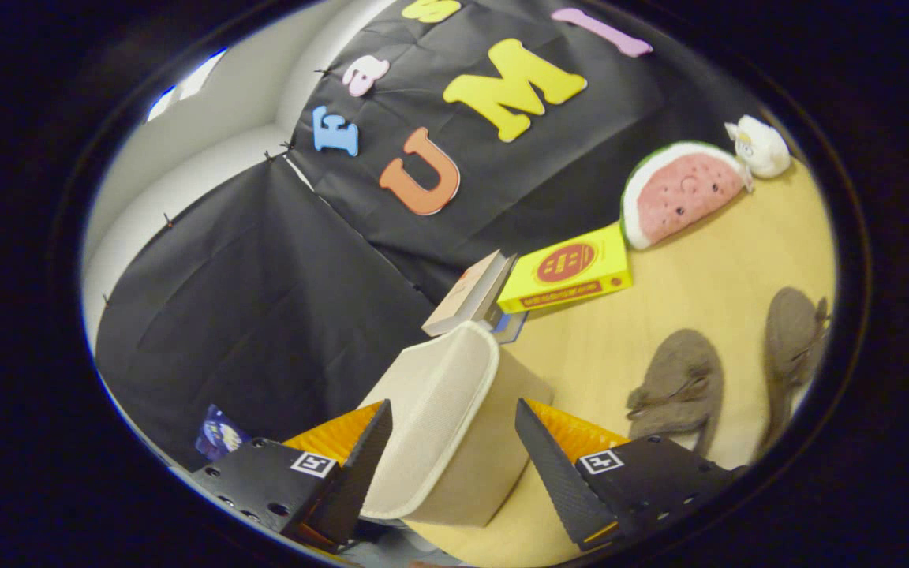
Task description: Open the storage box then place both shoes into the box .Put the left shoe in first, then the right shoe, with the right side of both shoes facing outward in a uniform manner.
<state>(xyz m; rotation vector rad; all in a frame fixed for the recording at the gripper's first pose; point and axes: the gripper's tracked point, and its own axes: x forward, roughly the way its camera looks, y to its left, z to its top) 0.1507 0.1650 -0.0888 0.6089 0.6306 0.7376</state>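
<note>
1. The gripper (450, 457) stands spread wide, its two black ribbed fingers (364, 465) backed with orange, one on each side of the storage box (454, 426). Neither finger visibly presses on the box, so the claw reads as released.
2. The storage box sits between the fingers, a cream fabric box with a mesh-textured lid (435, 410) edged in pale piping. The lid is down on the box. Its long axis runs away from the fingers toward the booth wall.
3. The surface is a light yellowish wooden tabletop (707, 268), smooth and bare around the box.
4. Beside the right finger and slightly beyond it lie two grey-brown shoes (679, 386), soft and suede-like, side by side but apart. The nearer one (679, 386) is just beside the finger; the other (794, 347) lies farther out. Both run lengthwise roughly parallel to the box. Which ends are the toes I cannot tell.
5. Beyond the box, a book (470, 296) leans by a yellow carton (569, 268) with a red emblem.
6. Farther back rest a watermelon-slice plush (683, 193) and a small white plush toy (762, 146).
7. Black cloth (265, 300) forms the booth wall behind, with white wall (210, 142) above it.
</note>
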